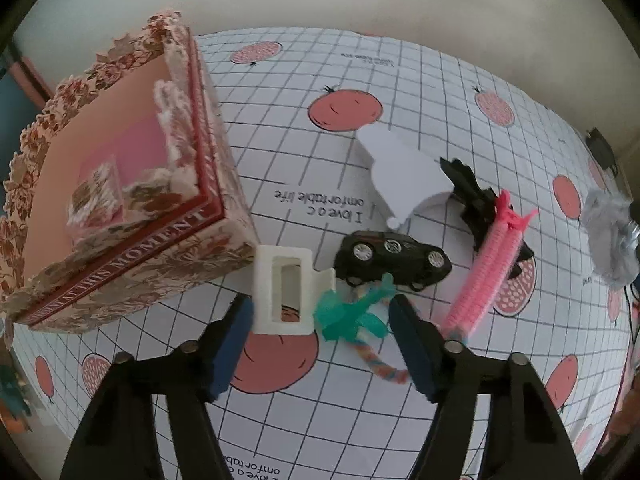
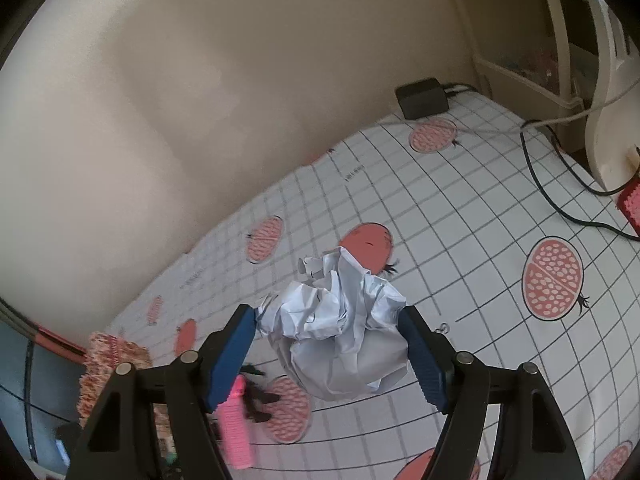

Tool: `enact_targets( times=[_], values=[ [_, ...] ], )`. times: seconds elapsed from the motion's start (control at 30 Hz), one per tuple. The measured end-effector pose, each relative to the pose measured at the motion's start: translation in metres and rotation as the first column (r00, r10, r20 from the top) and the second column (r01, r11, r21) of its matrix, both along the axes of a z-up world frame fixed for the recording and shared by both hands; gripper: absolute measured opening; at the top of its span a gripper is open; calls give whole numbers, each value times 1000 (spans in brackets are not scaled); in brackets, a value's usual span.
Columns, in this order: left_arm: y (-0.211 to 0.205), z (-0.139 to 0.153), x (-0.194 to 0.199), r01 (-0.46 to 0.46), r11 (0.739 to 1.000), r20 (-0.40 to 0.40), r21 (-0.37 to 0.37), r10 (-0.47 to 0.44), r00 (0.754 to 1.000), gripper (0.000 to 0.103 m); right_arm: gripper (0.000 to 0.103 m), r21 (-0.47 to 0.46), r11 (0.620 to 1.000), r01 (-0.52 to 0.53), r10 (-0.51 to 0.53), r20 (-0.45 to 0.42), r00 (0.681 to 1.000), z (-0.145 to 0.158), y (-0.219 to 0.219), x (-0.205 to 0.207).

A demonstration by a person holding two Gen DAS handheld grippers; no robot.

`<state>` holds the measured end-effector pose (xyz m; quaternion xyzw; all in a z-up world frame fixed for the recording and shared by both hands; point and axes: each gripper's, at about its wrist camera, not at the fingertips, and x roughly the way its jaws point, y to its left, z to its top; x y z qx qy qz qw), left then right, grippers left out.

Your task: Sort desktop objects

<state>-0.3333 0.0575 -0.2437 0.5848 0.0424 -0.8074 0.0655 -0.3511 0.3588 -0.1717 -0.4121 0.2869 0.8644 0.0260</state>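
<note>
box (image 1: 132,256): "IN THIS MOMENT" | tablecloth (image 1: 320,208): "I love a comfortable life"

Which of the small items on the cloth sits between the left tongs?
The green ribbon bow on its braided cord; the toy car lies beyond it.

I see crumpled, matt white paper (image 2: 340,324) between my right tongs' ribbed blue pads (image 2: 420,364), over a smooth printed tablecloth (image 2: 460,240). On my left view, the toy car (image 1: 390,258) looks like glossy black plastic, the pink roll (image 1: 486,264) fuzzy, and the floral box (image 1: 132,216) matt printed card.
</note>
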Motion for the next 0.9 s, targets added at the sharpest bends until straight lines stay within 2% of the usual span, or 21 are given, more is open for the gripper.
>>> enact_targets(
  times=[0.1, 0.27, 0.33, 0.47, 0.57, 0.73, 0.9],
  values=[
    [4, 2, -1, -3, 1000, 2, -15, 3, 1000, 61, 76, -8, 1000, -6, 6, -20, 1000, 12, -7, 5],
    [1, -3, -8, -14, 1000, -4, -20, 14, 1000, 50, 76, -20, 999, -29, 28, -35, 999, 24, -21, 13],
    [1, -4, -9, -19, 1000, 8, 0, 19, 1000, 39, 76, -22, 999, -40, 40, -35, 999, 28, -28, 17],
    [0, -3, -9, -33, 999, 13, 39, 33, 999, 28, 76, -34, 997, -66, 65, -33, 997, 31, -37, 27],
    [-5, -2, -9, -56, 996, 16, 62, 56, 998, 24, 76, -49, 996, -74, 73, -34, 997, 33, -41, 32],
    [-11, 9, -9, -82, 992, -6, 92, 83, 997, 23, 76, -59, 994, -90, 88, -34, 996, 36, -46, 39],
    [-16, 31, -10, -86, 988, -56, 130, 94, 994, 23, 76, -85, 992, -89, 86, -42, 995, 38, -46, 43]
  ],
)
